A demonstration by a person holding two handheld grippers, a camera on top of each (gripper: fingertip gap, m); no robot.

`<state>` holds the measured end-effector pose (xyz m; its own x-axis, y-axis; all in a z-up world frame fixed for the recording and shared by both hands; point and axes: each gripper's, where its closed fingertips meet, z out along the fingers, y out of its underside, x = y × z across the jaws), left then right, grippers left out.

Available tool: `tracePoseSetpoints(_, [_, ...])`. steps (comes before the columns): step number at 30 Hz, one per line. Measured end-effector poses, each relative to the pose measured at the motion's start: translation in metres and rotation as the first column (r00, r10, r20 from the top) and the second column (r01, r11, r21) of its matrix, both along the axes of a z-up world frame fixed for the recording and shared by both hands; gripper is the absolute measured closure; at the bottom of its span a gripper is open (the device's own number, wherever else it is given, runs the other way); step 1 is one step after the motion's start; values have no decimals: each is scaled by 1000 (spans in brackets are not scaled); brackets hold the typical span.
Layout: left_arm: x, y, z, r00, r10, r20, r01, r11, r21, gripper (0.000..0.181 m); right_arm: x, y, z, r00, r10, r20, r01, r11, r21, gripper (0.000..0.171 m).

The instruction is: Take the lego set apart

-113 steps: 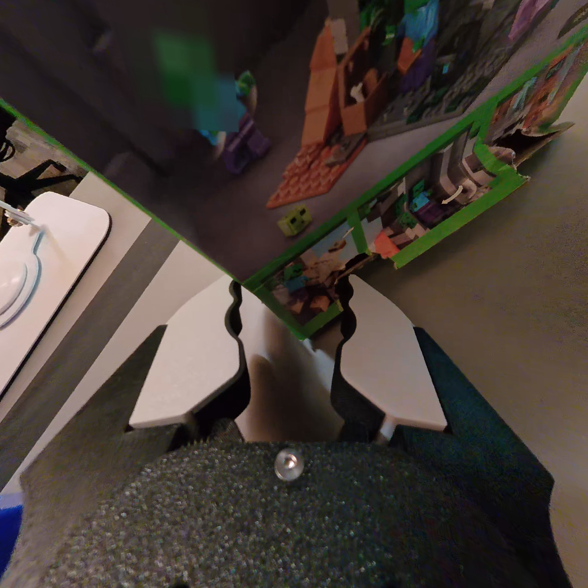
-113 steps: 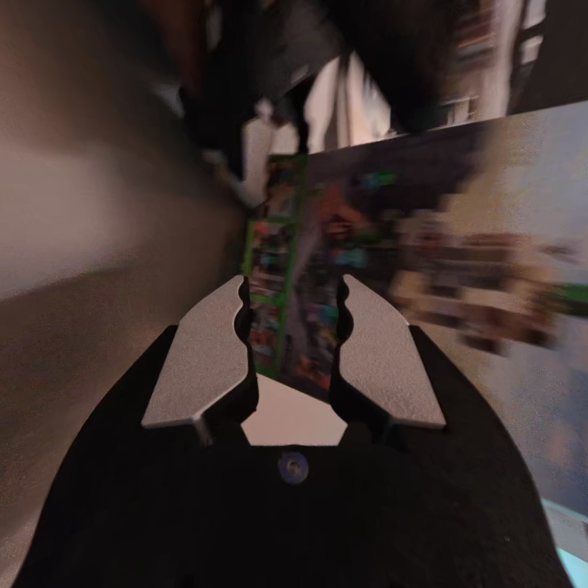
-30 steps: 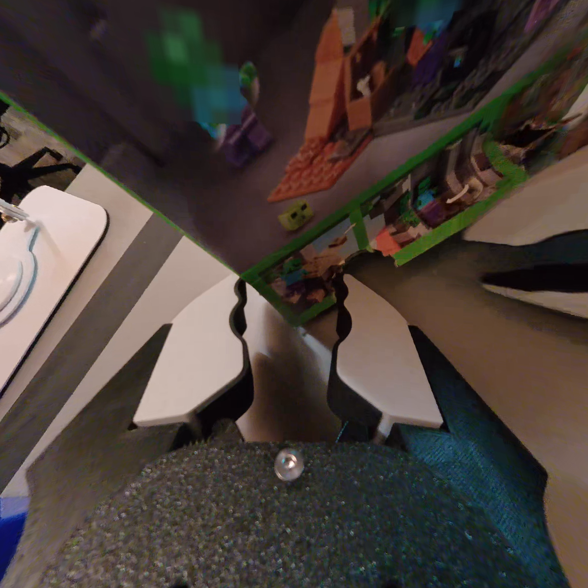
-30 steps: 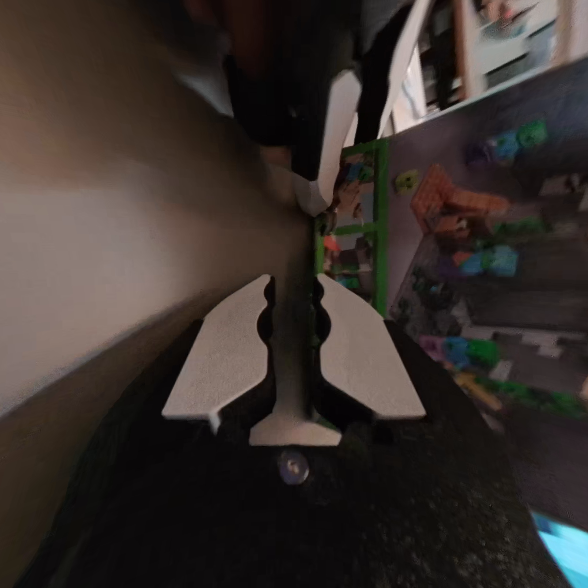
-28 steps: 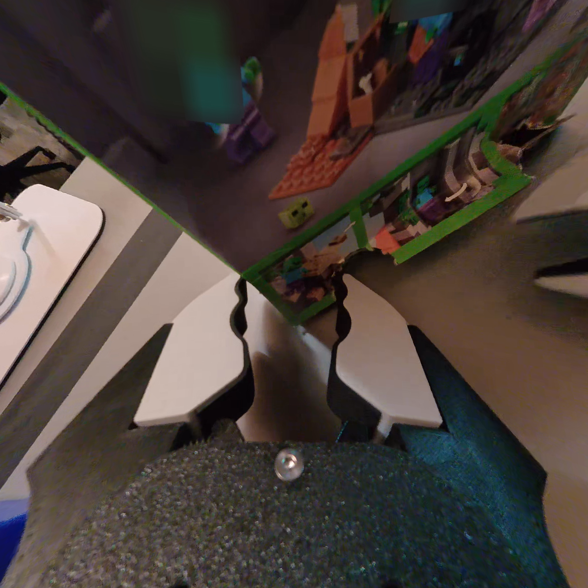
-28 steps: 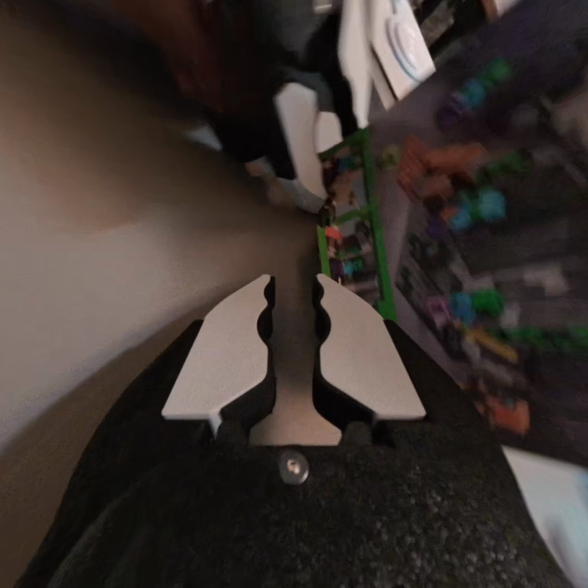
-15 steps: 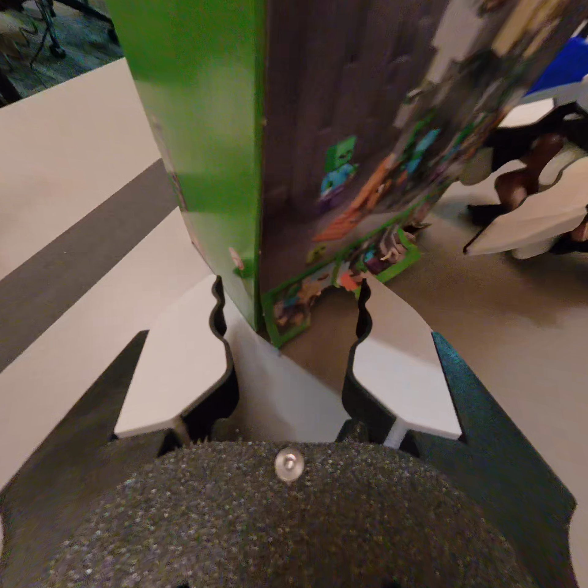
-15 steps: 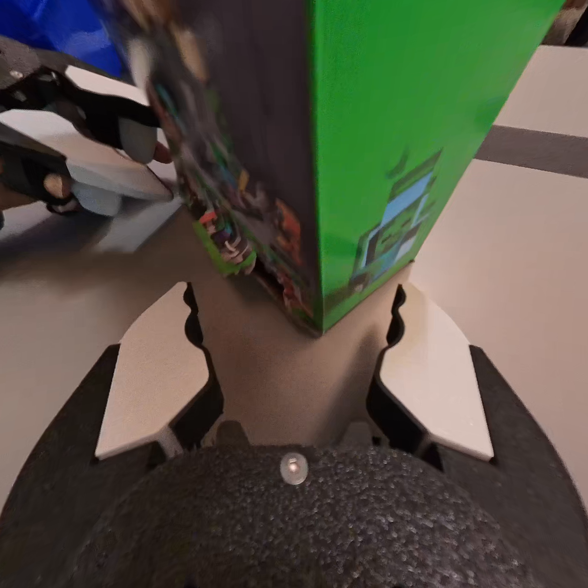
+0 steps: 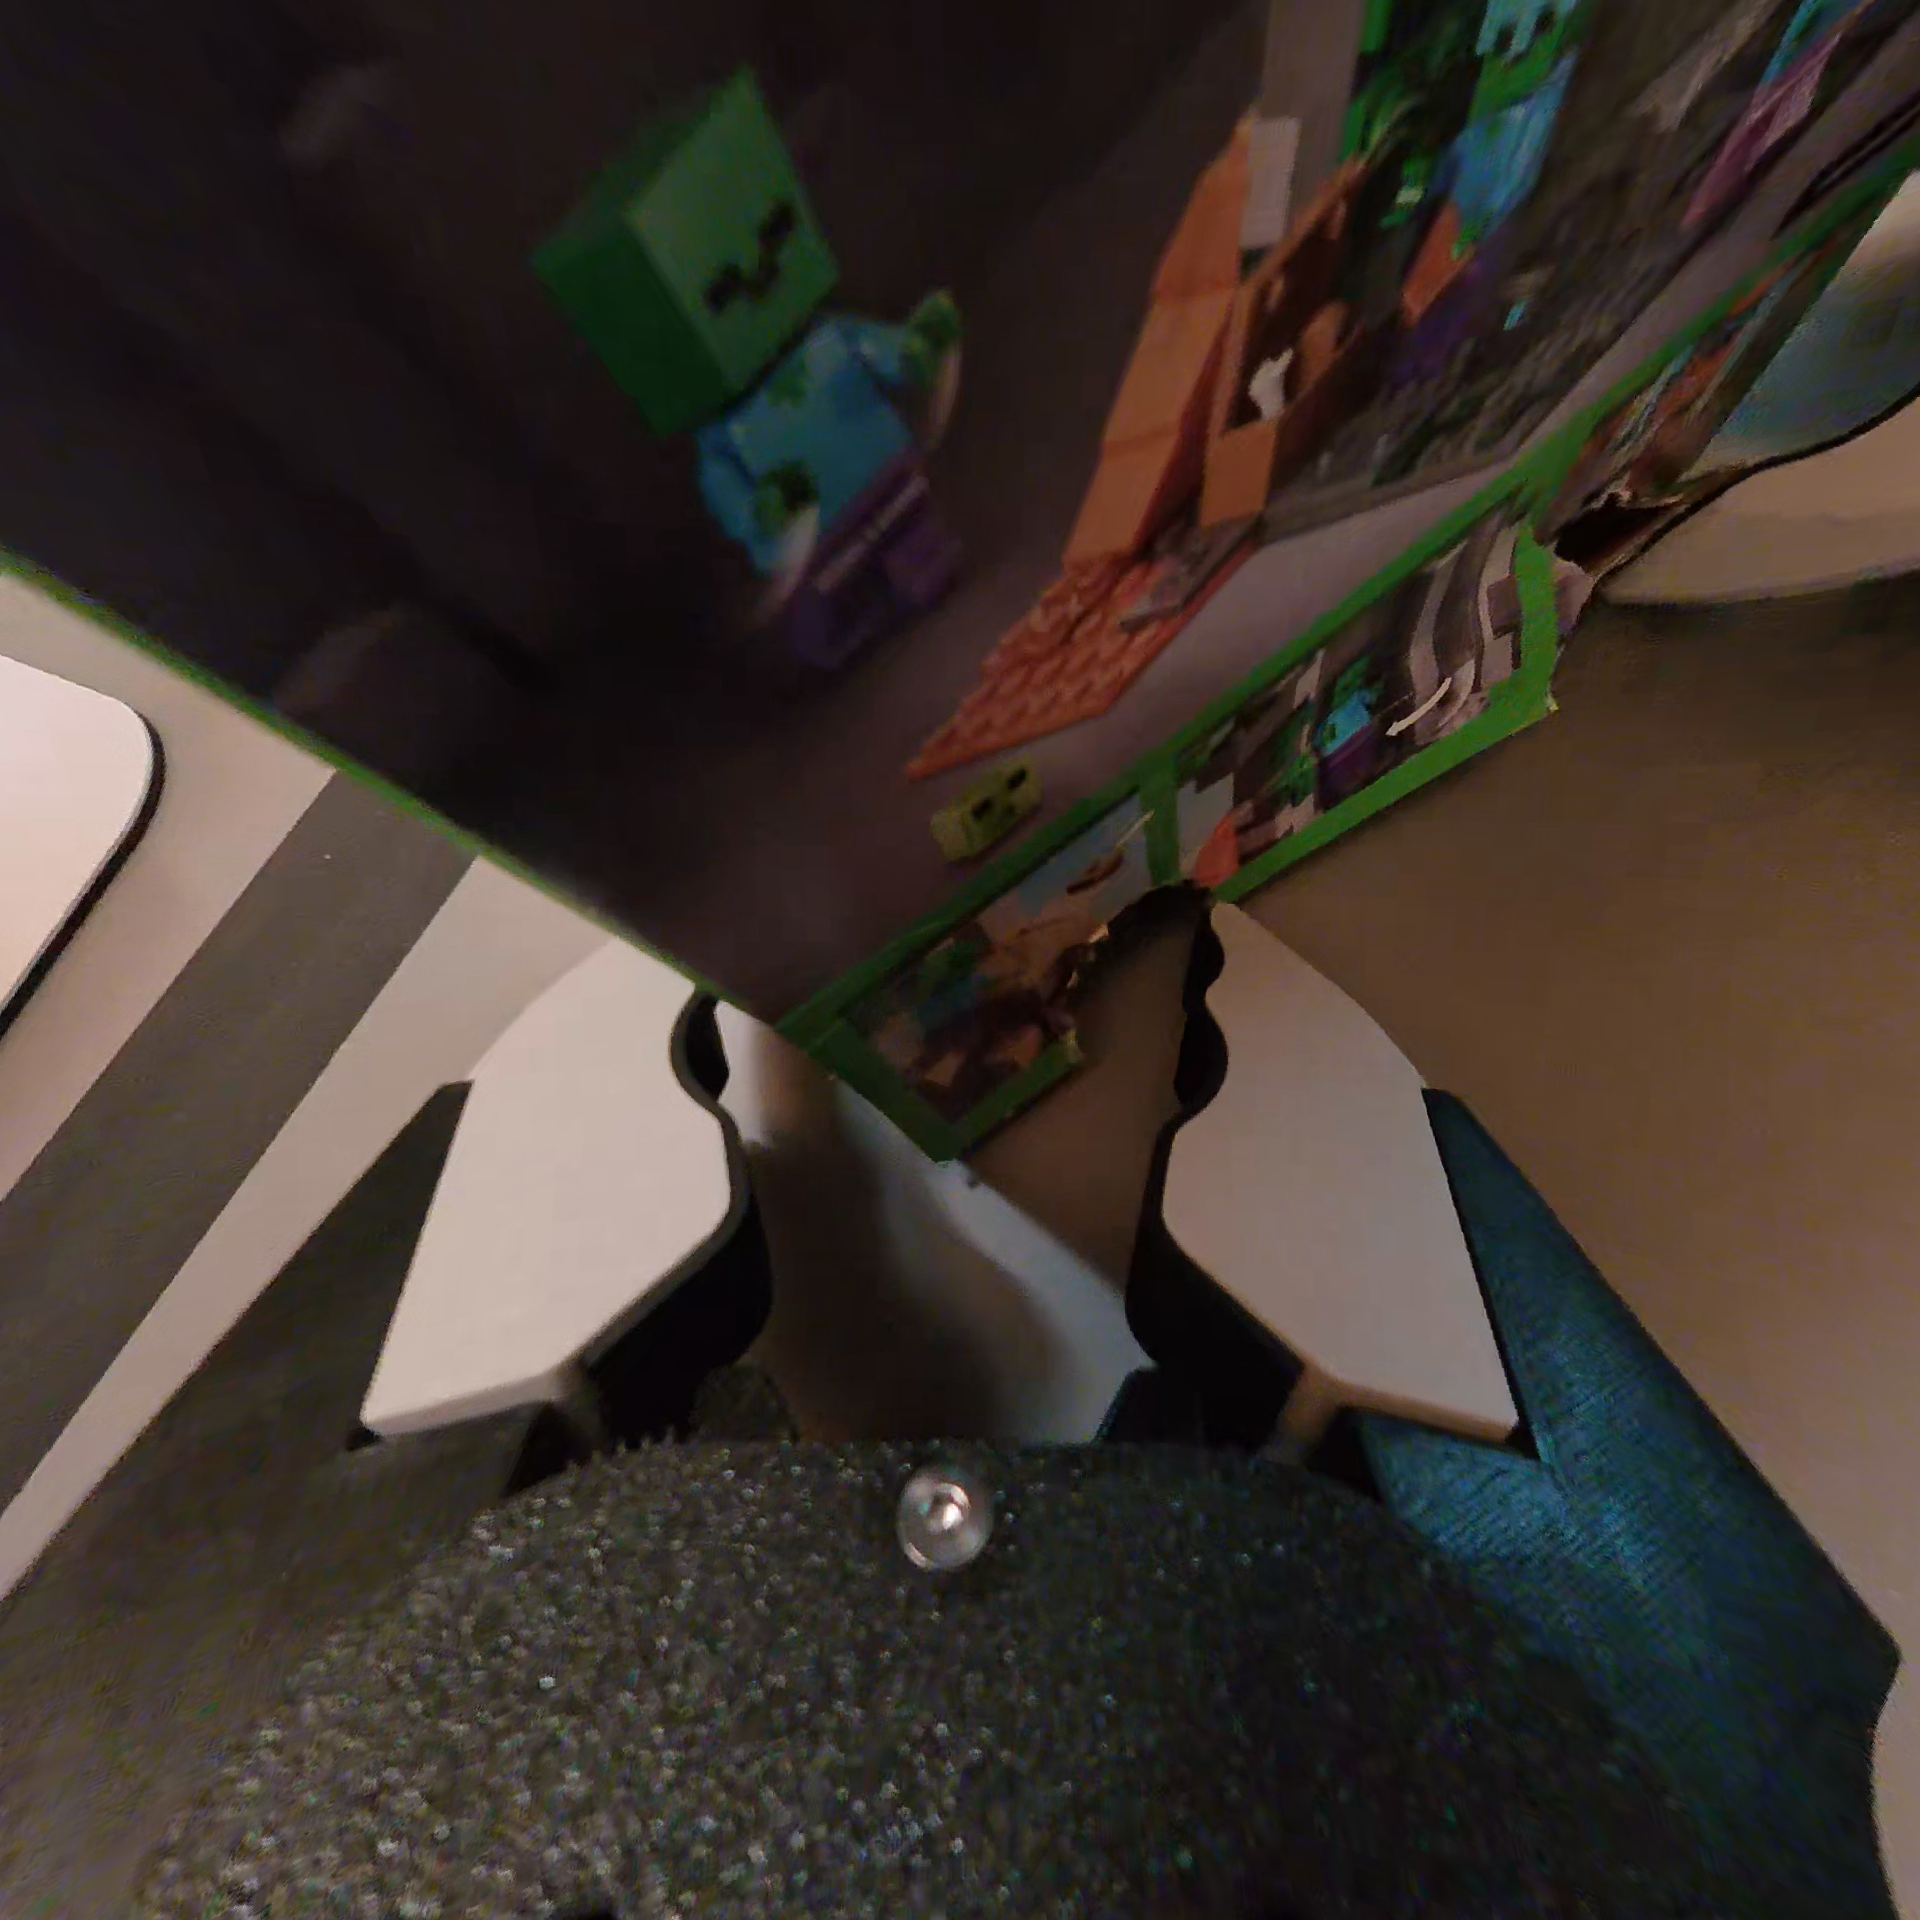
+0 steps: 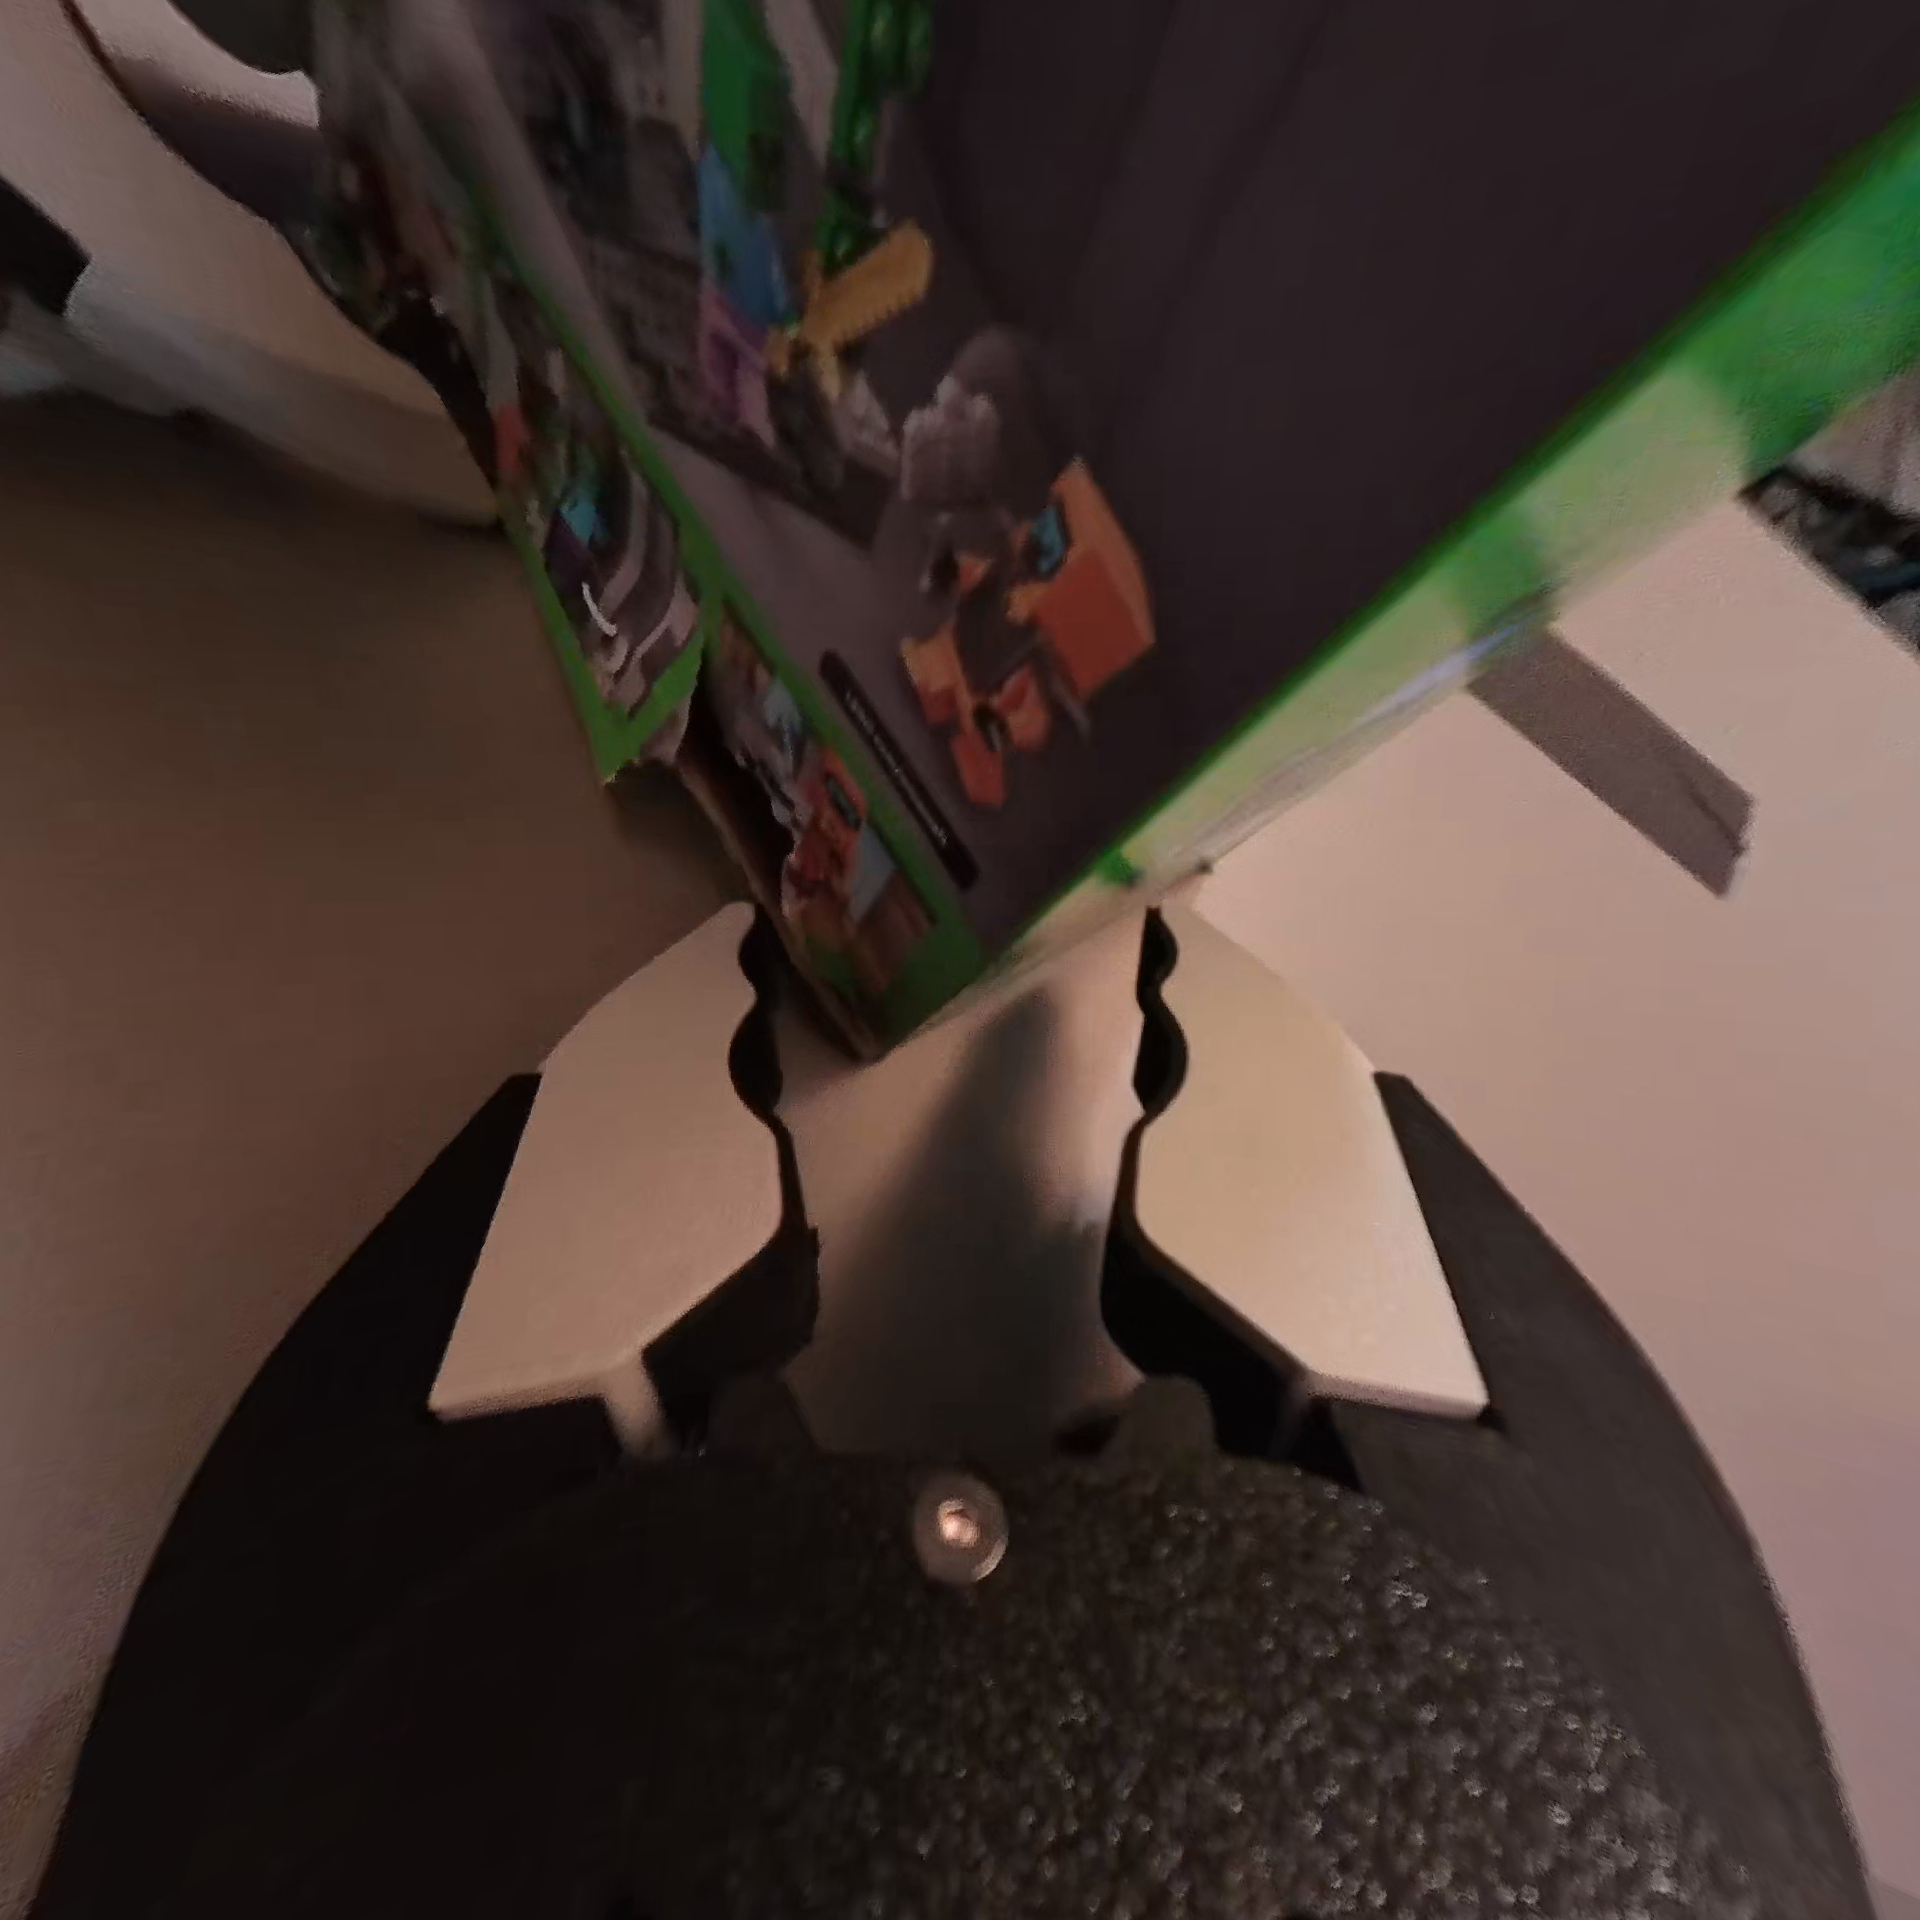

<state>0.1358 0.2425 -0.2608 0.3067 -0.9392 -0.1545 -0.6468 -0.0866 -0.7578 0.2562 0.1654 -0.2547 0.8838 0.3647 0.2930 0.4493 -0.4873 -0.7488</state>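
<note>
The lego box (image 9: 644,582) is dark with green edges and leans over the table, its torn end flap (image 9: 1351,748) facing down. My left gripper (image 9: 951,966) straddles the box's near lower corner. One fingertip is tucked under the front face and the other touches the torn flap edge. In the right wrist view the same box (image 10: 1195,436) has its other lower corner between the fingers of my right gripper (image 10: 948,925), both tips against it. Each gripper's white finger shows faintly at the far end in the other's view. No loose bricks are in view.
The beige table (image 9: 1610,1091) has a dark grey stripe (image 9: 208,997), which also shows in the right wrist view (image 10: 1621,758). A white board with a dark rim (image 9: 62,790) lies at the left edge.
The box has tipped from standing upright to leaning with its printed face overhead. The right gripper's fingers have narrowed onto the box corner. The left gripper's opening is about the same.
</note>
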Motion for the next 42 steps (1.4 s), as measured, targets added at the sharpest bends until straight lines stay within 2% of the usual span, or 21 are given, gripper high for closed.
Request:
tracePoseSetpoints(3, [0,-1,1,1000,-2,2,2,1000,8,99,2,-3,2,999,19,26,-20,999,43,120])
tracePoseSetpoints(6, [-10,-2,6,1000,-2,-19,3,999,45,99,8,-13,3,995,15,102,-17,1000,22,128])
tracePoseSetpoints(9, [-27,-6,31,1000,-17,6,15,978,209,118,12,-26,16,986,29,163,-44,996,84,144])
tracePoseSetpoints(12, [-27,-34,44,996,-87,22,78,960,268,130,2,-30,16,941,100,323,-156,976,153,150])
tracePoseSetpoints(14, [-14,-59,46,987,-158,20,146,944,296,138,-2,-23,19,900,86,426,-197,954,225,170])
tracePoseSetpoints(16, [2,-77,43,976,-217,-25,212,912,350,139,-4,-18,16,871,103,480,-234,946,222,171])
tracePoseSetpoints(18, [18,-86,38,967,-242,-78,253,884,392,137,-9,-17,11,871,148,468,-262,947,187,170])
tracePoseSetpoints(22, [50,-100,29,949,-299,-98,312,867,388,138,-10,-17,9,875,172,452,-273,947,167,169])
tracePoseSetpoints(26, [75,-106,21,906,-375,-198,424,780,461,139,-11,-18,8,895,216,390,-295,943,155,170])
tracePoseSetpoints(29, [86,-101,12,877,-378,-297,480,726,493,146,-11,-18,8,914,244,324,-304,941,148,167])
tracePoseSetpoints(31, [87,-94,2,849,-358,-389,521,691,501,160,-12,-18,8,919,266,293,-316,938,142,168])
tracePoseSetpoints(35, [87,-82,0,814,-286,-506,571,556,604,170,-13,-19,7,903,316,291,-363,924,122,167])
tracePoseSetpoints(37, [87,-80,0,808,-246,-535,577,515,634,170,-14,-19,7,902,335,273,-376,919,117,167])
tracePoseSetpoints(42, [89,-78,-1,808,-211,-550,565,540,624,173,-15,-19,8,917,330,222,-360,927,109,165])
